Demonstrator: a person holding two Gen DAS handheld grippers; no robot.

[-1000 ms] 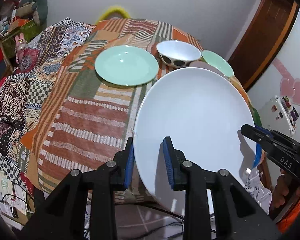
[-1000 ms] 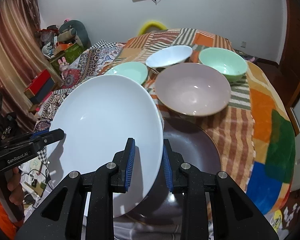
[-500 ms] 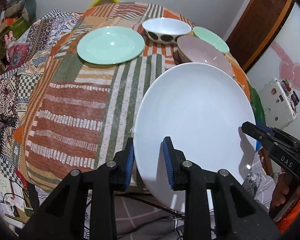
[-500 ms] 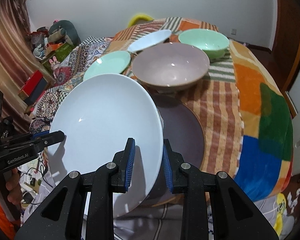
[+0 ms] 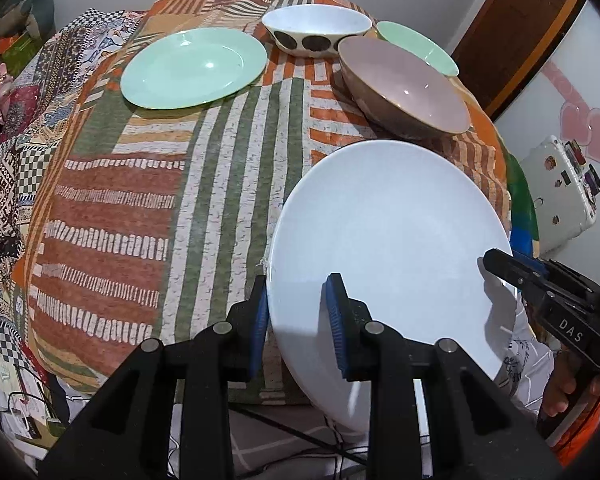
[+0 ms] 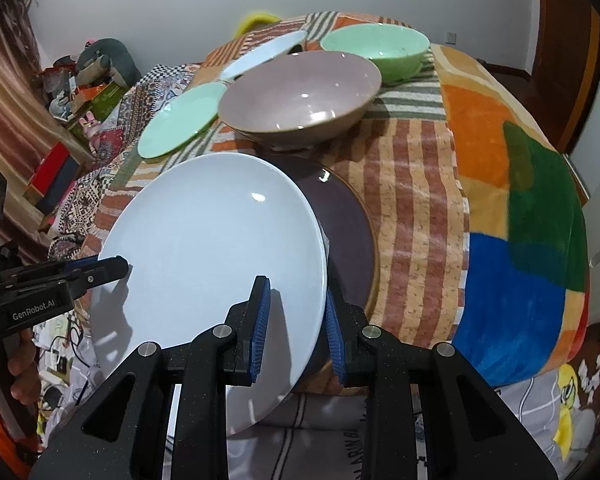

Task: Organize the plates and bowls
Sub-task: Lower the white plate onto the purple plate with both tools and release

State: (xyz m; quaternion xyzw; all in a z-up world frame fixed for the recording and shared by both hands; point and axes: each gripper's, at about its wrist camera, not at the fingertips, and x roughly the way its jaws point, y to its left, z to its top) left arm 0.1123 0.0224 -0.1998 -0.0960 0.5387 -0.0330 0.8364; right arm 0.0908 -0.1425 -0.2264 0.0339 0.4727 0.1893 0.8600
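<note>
While we look along the left gripper (image 5: 298, 316), its blue pads are nearly closed on the near rim of the white plate (image 5: 388, 240), one pad on the face and one behind, so we hold it by the edge. We judge the plate stiff, glazed, slick and breakable, heavy enough to swing on one rim grip, so opposite edges are the sensible places to hold. Our right gripper (image 5: 500, 266) shows at the far right edge, clamped on the rim there. We point steeply down toward the table (image 5: 148, 208), with the plate tilted above its near edge; beyond lie the green plate (image 5: 194, 66), the spotted bowl (image 5: 316, 34) and the pink bowl (image 5: 404, 86). From the right wrist, our right gripper (image 6: 296, 318) is likewise nearly shut on the white plate (image 6: 212, 240) at its near rim, and our left gripper (image 6: 104, 270) bites the opposite edge. Here the plate hangs tipped just over the brown plate (image 6: 344, 224), seemingly not yet resting on it. Both of us aim downward, wrists angled inward toward each other.
</note>
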